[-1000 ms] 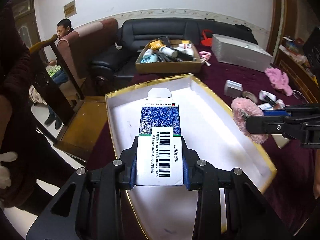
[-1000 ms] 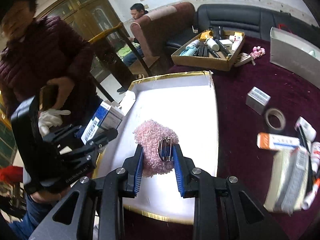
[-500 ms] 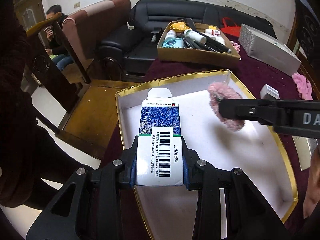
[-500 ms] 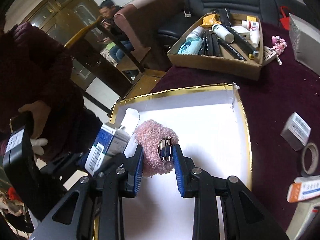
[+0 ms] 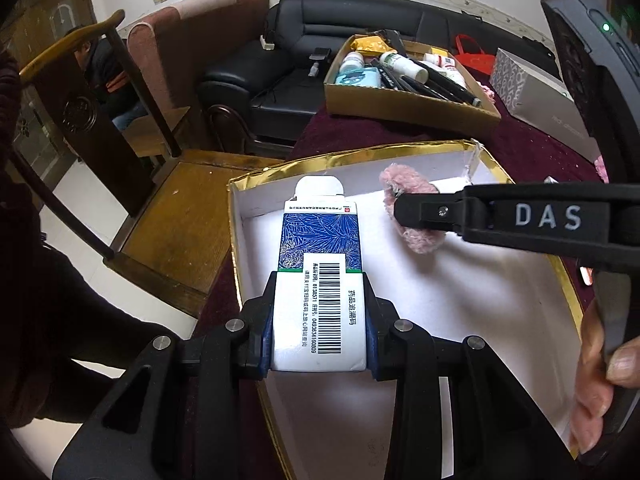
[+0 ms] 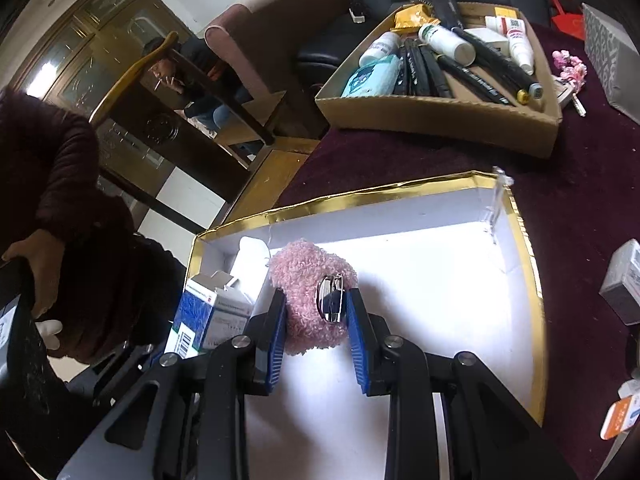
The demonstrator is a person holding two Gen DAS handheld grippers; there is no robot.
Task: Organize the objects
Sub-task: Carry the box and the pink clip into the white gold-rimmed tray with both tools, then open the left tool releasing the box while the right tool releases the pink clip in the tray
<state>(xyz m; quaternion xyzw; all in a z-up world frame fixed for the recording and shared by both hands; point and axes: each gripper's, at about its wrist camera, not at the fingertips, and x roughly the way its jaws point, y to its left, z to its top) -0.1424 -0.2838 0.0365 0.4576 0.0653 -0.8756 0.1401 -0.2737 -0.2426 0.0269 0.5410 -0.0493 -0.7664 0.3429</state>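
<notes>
You got both loads over gold-rimmed box [image 5: 562, 280] now: left tongs [image 5: 319, 316] clamping medicine carton [image 5: 320, 272], right tongs [image 6: 316, 314] pinching pink fuzzy clip [image 6: 308, 280] at carton's 2 o'clock. Both moved in from tabletop, drop-off looks next.

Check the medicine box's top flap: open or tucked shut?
Open. The medicine box, held in the left tongs, has its white tuck flap standing up, untucked.

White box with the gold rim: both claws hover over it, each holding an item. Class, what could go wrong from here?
1. The right claw holds the fluffy pink clip close beside the medicine carton; they could collide.
2. The carton's open flap could catch the white box wall.
</notes>
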